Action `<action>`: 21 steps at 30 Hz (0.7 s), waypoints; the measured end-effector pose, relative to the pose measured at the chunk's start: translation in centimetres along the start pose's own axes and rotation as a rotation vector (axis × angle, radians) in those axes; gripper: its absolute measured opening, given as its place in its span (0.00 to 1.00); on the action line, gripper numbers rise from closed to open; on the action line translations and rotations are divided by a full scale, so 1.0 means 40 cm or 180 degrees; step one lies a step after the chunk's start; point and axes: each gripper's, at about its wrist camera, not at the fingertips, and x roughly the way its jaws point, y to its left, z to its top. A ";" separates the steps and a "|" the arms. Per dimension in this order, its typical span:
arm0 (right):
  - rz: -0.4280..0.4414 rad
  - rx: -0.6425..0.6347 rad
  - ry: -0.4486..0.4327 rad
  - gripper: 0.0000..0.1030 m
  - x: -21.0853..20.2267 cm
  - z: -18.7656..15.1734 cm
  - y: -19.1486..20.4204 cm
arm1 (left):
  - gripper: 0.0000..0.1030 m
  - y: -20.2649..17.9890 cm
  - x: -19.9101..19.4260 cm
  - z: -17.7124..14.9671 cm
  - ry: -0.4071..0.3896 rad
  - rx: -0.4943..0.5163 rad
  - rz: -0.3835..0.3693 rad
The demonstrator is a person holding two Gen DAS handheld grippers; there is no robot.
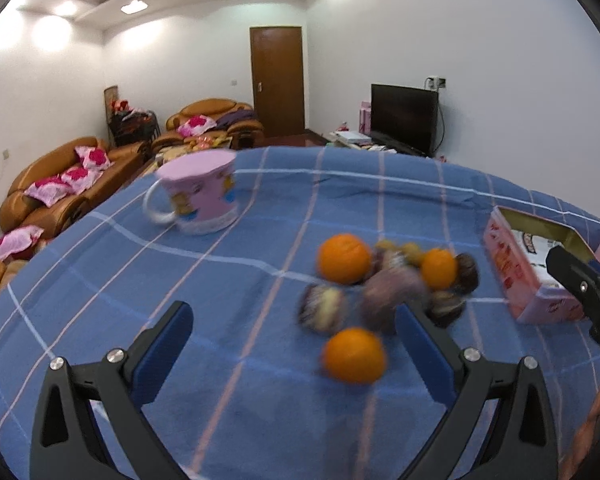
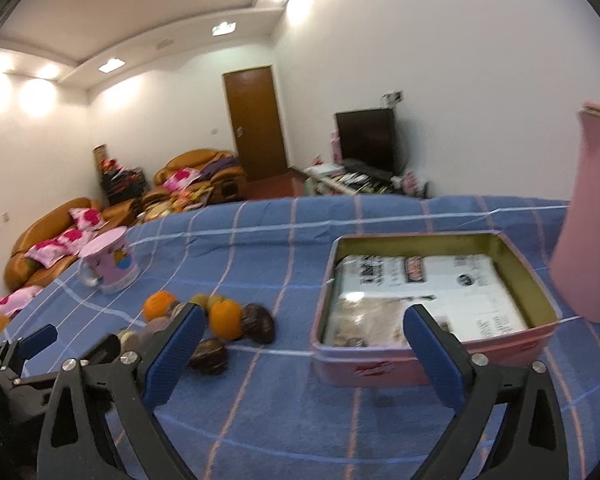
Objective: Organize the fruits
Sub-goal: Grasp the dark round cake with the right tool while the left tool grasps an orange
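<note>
A heap of fruit lies on the blue checked tablecloth [image 1: 228,280]: oranges [image 1: 344,258] and dark purple fruits [image 1: 392,296], blurred in the left wrist view. One orange [image 1: 354,355] sits apart, nearest my left gripper [image 1: 294,340], which stands open above the cloth with nothing between its fingers. In the right wrist view the same heap [image 2: 224,320] lies left of a pink tin box [image 2: 440,304] lined with printed paper. My right gripper [image 2: 300,332] is open and holds nothing, its right finger in front of the box's near wall. The left gripper [image 2: 40,344] shows at that view's left edge.
A pink mug [image 1: 198,192] with a white handle stands at the back left of the table. A tall pink container [image 2: 588,216] stands right of the box. Beyond the table's far edge are brown sofas, a door and a television.
</note>
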 end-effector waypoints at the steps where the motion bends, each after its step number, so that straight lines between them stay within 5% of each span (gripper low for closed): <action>1: 0.0070 -0.0029 0.0060 0.87 0.007 -0.003 0.009 | 1.00 0.018 0.000 -0.004 0.0039 -0.0026 0.0013; 5: 0.0346 -0.0173 0.0375 0.65 0.046 -0.023 0.049 | 1.00 0.070 0.004 -0.016 0.0172 -0.0073 -0.0013; 13: 0.0432 -0.0285 0.0850 0.63 0.130 -0.035 0.102 | 0.89 0.078 0.025 -0.027 0.0362 0.0005 -0.0245; 17: 0.0579 -0.0225 0.1201 0.53 0.192 -0.044 0.115 | 0.87 0.065 0.020 -0.032 0.0377 0.0101 -0.0298; 21: 0.0583 -0.0250 0.1254 0.51 0.221 -0.042 0.138 | 0.87 0.049 0.023 -0.035 0.0420 0.0136 -0.0375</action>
